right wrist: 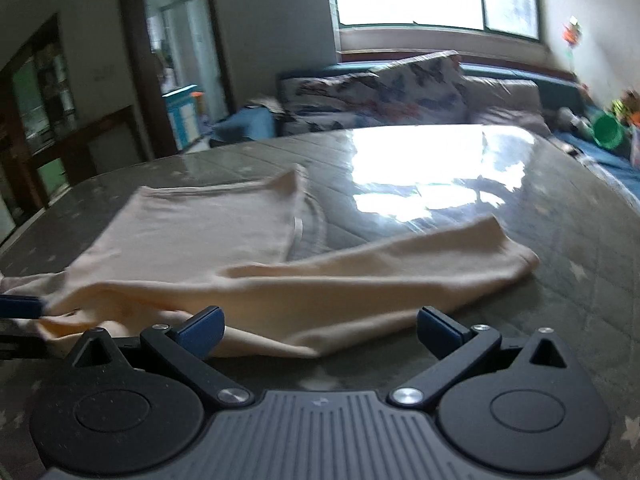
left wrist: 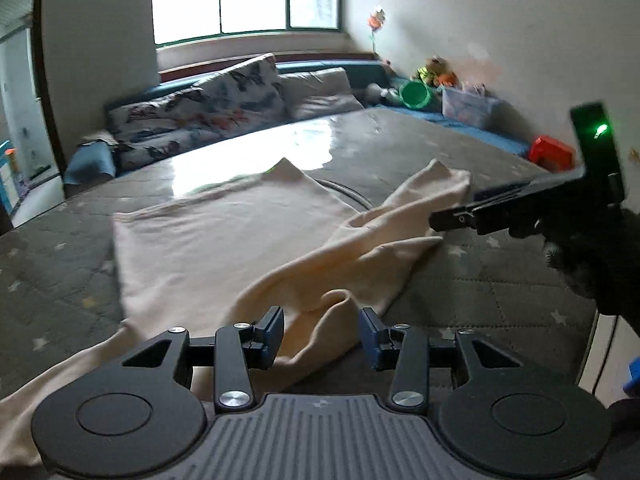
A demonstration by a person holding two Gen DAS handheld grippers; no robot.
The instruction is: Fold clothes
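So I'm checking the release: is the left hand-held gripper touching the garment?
Cannot tell. In the left wrist view the left hand-held gripper stands open around a fold of the cream garment, contact unclear.

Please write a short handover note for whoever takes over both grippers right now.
Left gripper: open, nothing gripped; a fold of the garment lies between its fingers.
Right gripper: open wide, empty, at the garment's near edge.
The cream garment lies on the grey table, its body spread flat, one long part folded loosely across in front.
Done: a first rough fold.
Left: smooth the bunched fabric near the left gripper and finish folding.
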